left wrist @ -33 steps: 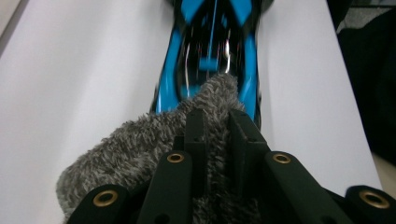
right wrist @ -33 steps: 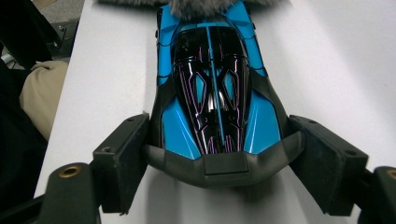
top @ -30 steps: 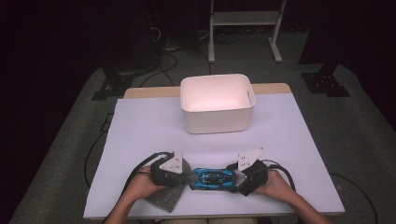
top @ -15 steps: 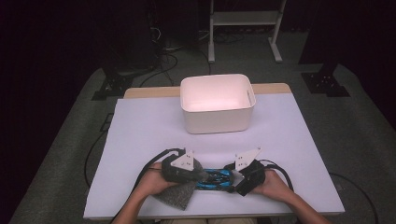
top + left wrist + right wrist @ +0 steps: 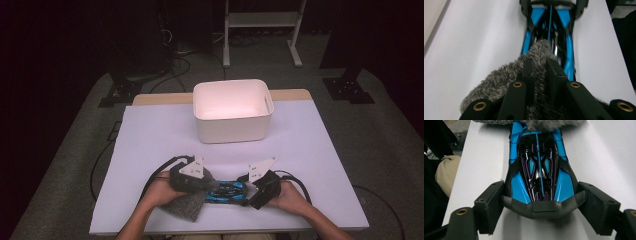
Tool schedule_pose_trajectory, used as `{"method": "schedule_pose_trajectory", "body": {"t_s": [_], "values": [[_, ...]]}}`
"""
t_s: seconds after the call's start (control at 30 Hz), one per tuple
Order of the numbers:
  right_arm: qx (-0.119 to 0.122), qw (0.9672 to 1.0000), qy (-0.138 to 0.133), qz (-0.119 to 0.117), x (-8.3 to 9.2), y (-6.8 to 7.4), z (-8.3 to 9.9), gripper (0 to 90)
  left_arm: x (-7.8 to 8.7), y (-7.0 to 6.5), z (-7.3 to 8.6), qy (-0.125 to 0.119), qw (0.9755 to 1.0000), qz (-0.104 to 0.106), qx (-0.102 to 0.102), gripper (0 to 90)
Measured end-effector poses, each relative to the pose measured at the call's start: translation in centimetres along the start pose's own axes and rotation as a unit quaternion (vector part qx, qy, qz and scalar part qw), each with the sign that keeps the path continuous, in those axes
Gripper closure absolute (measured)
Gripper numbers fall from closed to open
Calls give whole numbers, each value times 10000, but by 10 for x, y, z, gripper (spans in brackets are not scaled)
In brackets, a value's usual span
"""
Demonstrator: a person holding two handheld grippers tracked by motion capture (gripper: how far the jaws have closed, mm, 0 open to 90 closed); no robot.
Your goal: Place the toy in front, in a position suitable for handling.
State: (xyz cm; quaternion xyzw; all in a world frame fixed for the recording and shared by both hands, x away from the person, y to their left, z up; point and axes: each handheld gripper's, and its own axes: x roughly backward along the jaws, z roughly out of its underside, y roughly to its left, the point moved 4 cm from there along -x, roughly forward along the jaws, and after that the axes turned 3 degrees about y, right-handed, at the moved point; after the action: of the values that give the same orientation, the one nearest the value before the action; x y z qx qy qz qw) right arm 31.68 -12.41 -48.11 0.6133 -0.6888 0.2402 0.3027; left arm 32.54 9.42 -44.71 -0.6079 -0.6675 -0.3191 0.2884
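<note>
from above, the blue and black toy car (image 5: 227, 192) lies on the white table (image 5: 150, 140) near its front edge, between the left gripper (image 5: 200, 182) and right gripper (image 5: 252, 192), with a white bin (image 5: 232, 112) farther back. along the left gripper's jaws, they are clenched on a grey fuzzy cloth (image 5: 506, 77) resting against the car (image 5: 570, 60). along the right gripper's jaws, both pads press the car's (image 5: 539, 167) end from either side, grasping it; the cloth (image 5: 534, 123) covers its far end.
</note>
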Motion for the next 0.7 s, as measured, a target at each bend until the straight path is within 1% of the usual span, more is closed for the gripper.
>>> {"method": "schedule_pose_trajectory", "body": {"t_s": [0.03,0.1,0.17,0.23,0.33,0.4,0.5,0.57,0.6,0.63,0.7], "values": [[10,10000,0,-12,-1,0,-1,230,-2,3,-6,-13,10000,27,-16,782],[52,10000,-7,-15,-3,-1,-3,230,-2,3,-8,5,10000,40,-45,782],[24,10000,-11,-42,-4,0,-4,230,-4,3,-10,-6,9999,75,-68,782],[5,10000,-23,-57,-4,-1,-3,230,-3,3,-9,6,9999,136,-39,782],[20,10000,-6,-63,-3,-1,-2,230,-1,2,-5,35,9999,129,-22,782],[12,10000,-2,-58,-2,-1,-2,230,2,1,2,112,9999,86,7,782],[11,10000,0,-61,-2,-1,-2,230,5,0,7,104,9999,121,55,782],[-12,10000,-6,-66,-3,-1,-3,230,5,-1,6,68,9999,125,78,782],[-11,10000,-9,-62,-3,-1,-3,230,4,-1,2,50,9999,146,43,782],[-11,10000,-9,-62,-3,-1,-3,230,4,-1,2,50,9999,146,43,782],[-2,10000,-10,-43,-4,0,-4,230,1,-1,-5,46,9999,150,-36,782]]}}
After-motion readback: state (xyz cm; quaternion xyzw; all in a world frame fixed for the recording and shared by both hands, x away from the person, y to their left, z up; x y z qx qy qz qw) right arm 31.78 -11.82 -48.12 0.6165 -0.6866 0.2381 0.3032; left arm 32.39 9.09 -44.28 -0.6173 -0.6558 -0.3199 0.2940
